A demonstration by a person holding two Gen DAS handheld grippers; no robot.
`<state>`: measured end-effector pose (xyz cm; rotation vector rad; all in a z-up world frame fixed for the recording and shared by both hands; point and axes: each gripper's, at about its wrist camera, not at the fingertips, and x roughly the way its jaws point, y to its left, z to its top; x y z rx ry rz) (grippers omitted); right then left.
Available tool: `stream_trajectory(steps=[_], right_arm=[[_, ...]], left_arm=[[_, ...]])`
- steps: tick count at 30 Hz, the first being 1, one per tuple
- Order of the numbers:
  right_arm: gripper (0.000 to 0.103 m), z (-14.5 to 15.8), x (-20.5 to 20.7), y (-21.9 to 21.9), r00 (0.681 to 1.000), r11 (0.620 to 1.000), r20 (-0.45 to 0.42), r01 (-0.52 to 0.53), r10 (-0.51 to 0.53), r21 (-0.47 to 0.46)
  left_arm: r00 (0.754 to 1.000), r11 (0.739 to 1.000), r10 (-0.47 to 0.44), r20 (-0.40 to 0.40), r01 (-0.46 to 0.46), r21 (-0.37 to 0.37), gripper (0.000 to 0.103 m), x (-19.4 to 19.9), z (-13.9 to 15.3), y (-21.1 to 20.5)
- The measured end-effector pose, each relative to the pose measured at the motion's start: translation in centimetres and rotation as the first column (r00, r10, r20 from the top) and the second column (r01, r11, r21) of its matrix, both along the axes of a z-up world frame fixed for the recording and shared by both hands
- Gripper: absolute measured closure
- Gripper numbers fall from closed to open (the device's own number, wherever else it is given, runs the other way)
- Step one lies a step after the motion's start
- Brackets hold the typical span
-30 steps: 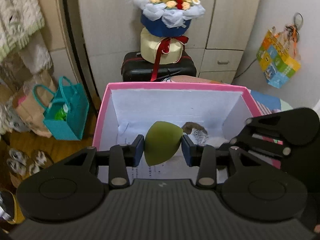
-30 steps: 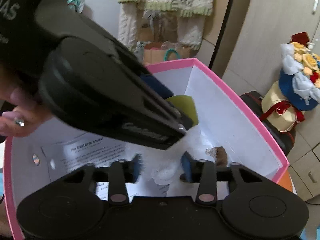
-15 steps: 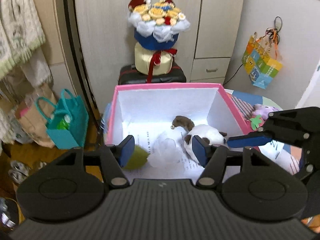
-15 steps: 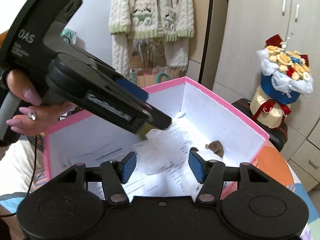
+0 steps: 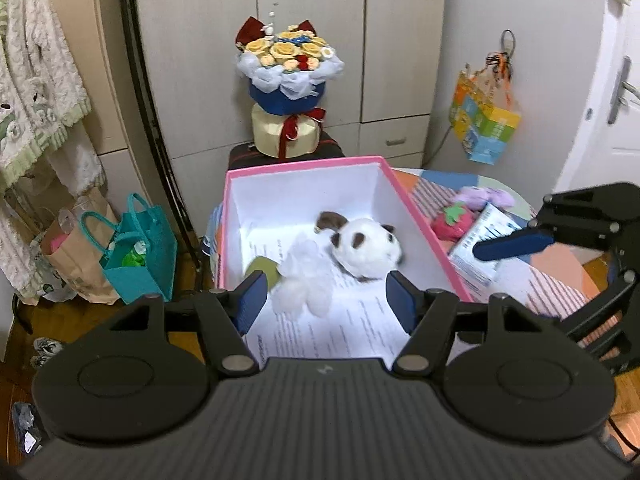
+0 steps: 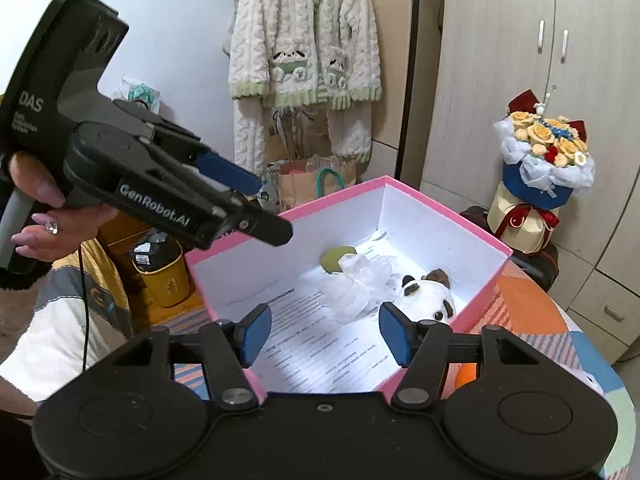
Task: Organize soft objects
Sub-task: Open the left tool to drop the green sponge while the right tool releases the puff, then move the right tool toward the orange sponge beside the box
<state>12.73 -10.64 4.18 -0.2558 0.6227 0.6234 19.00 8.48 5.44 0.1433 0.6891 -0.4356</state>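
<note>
A pink box [image 5: 304, 164] with a white inside holds a green sponge [image 5: 262, 270], a white fluffy puff [image 5: 304, 280] and a white-and-brown plush dog [image 5: 368, 248]. My left gripper [image 5: 326, 296] hovers above the box's near end, its jaws opening with nothing between the pads. In the right wrist view the box [image 6: 440, 208], sponge [image 6: 336, 258], puff [image 6: 360, 280] and dog [image 6: 424, 296] lie below my right gripper [image 6: 325, 330], which is open and holds nothing. The left gripper [image 6: 266, 208] hangs over the box's left wall, held by a hand.
A pink strawberry plush [image 5: 448, 222], a purple plush [image 5: 484, 196] and a booklet [image 5: 480, 240] lie on the patterned table right of the box. Behind stand a flower bouquet [image 5: 288, 64] on a black suitcase and wardrobes. A teal bag [image 5: 140, 256] sits on the floor at left.
Both grippers have drawn back and up out of the box. The left one let go of the green sponge and the right one of the white puff; both lie in the box.
</note>
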Motion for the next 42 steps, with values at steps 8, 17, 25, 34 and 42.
stream_trajectory(steps=[8,17,25,34,42], right_arm=[[0.034,1.6,-4.1,-1.9,0.998,0.999,0.06,0.032,-0.031,-0.016],[0.032,1.4,-6.8,-6.3,0.991,0.993,0.066,0.119,-0.121,0.023],[0.032,0.0,-7.3,-10.8,0.977,0.977,0.035,0.209,-0.21,0.046],[0.032,-1.8,-6.4,-15.3,0.957,0.953,0.0,0.289,-0.29,0.086],[0.032,-3.5,-3.4,-18.1,0.95,0.942,-0.064,0.311,-0.305,0.128]], left_arm=[[0.997,0.998,-0.065,-0.038,0.064,-0.025,0.037,-3.4,0.6,-0.8],[0.985,0.986,-0.168,-0.036,0.167,-0.016,0.036,-6.6,0.0,-4.0],[0.976,0.976,-0.216,0.006,0.216,-0.034,0.036,-7.8,-0.9,-8.0],[0.97,0.97,-0.244,0.007,0.244,-0.017,0.036,-7.7,-3.2,-13.3],[0.984,0.984,-0.176,0.02,0.177,-0.022,0.036,-7.0,-6.5,-17.3]])
